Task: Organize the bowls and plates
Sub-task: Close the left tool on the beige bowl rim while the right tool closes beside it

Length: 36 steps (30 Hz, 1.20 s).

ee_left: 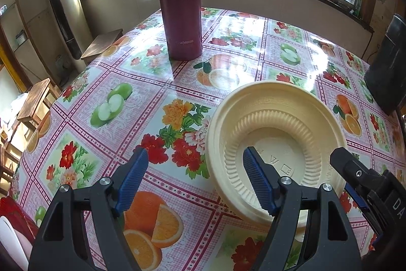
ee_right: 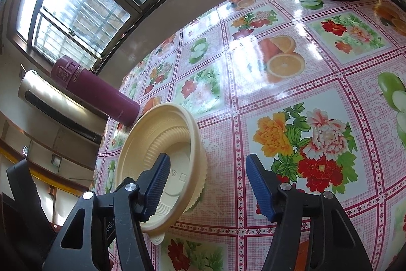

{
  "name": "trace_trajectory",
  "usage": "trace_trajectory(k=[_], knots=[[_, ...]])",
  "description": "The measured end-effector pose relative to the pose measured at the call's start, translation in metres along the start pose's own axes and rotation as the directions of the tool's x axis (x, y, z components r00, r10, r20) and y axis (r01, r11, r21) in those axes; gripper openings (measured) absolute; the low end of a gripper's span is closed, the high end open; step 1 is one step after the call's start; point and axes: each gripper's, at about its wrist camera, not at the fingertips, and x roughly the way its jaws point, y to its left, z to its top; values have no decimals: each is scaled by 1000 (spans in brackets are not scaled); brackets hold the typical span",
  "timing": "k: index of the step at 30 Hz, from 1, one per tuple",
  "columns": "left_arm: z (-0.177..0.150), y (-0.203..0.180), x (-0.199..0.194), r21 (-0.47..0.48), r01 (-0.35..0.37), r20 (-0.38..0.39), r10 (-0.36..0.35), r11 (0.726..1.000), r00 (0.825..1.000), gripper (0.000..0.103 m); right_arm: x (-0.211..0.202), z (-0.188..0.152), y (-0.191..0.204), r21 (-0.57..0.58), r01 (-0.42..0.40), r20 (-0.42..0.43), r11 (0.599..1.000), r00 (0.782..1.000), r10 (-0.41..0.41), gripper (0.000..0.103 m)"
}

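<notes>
A: Right, risks first. Cream bowl [ee_left: 276, 141] sits on the bench [ee_left: 142, 103], near its front, right of centre. Looks like more than one nested; the rim reads double in the right wrist view.

B: Grippers?

A: Left hand-held gripper [ee_left: 195, 177] is apart, nothing between its fingers. Its right finger hangs over the bowl's inside, its left one over the cloth. Right hand-held gripper [ee_right: 206, 182] is apart too, straddling the bowl's right wall: left pad inside the bowl, right pad outside over the cloth. Pads not pressing yet, as far as I can tell.

B: So what goes wrong?

A: My guess: thin ribbed plastic flexes under a pinch on one wall, so the bowl could tip or pop out. If it is a stack, only the top one may lift. Glossy cloth means it may skid rather than seat. Both grippers crowd the same bowl, so they could knock each other.

B: The flask [ee_left: 181, 9]?

A: Well apart, behind the bowl. Tall, upright, easy to topple on a wide swing.

B: Any writing?

A: "ZOJIRUSHI" low on the flask, faint. Embossed marks on the bowl's floor, a square and a triangle; nothing else is legible. "DA" on the right gripper's body.
</notes>
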Motion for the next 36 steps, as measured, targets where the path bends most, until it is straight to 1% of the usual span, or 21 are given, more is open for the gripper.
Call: trace_trajectory(k=[11,18,36], knots=[[-2,-3,-6,3,24,23,-24,1000,999,77,-3,0,-2,9,5,10,1000,1000,-5,63],[-2,-3,-4,-3,42,16,-42,999,999,77,-3,0,-1,7,12,15,1000,1000,-12,63],[-5,-8,5,4,42,12,-42,999,999,77,4,-3,1,-12,26,6,1000,1000,-26,63]])
